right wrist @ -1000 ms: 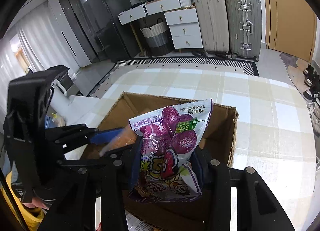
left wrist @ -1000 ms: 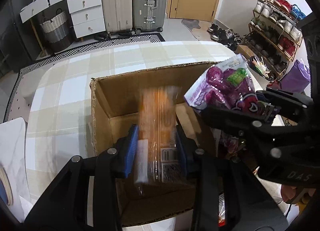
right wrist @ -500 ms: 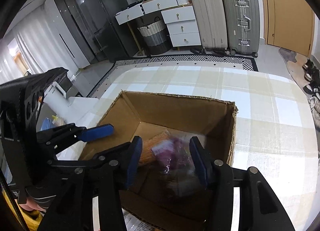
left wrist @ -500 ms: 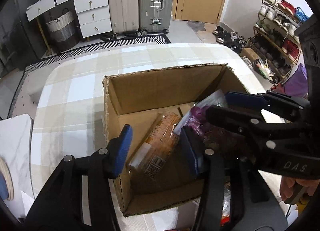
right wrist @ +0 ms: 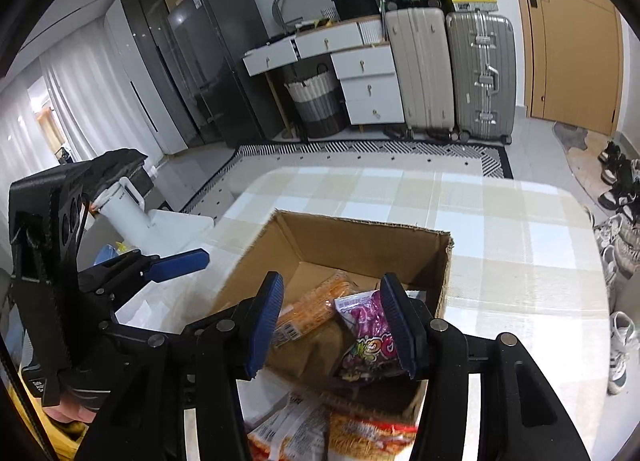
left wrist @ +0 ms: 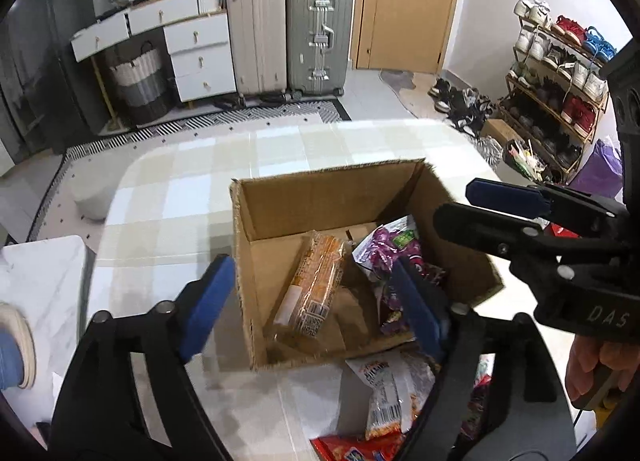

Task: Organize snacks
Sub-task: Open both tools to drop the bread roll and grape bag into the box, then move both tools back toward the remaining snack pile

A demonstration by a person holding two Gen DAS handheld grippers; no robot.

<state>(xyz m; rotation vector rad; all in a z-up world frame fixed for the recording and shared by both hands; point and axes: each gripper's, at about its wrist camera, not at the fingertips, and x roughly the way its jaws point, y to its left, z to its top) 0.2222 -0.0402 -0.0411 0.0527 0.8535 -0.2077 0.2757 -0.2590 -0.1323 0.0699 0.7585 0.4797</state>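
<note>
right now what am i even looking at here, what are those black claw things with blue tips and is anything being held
Each is a hand-held gripper: a person carries one per hand, with a camera looking along its fingers. One picture is from the left hand-held gripper, the other from the right hand-held gripper; each view also catches the other tool from the side. Both hover over a cardboard box on a checked table. Inside lie an orange snack pack and a purple candy bag. More snack packets wait beside the box. Nothing is held: both sets of jaws are opening, empty.
</note>
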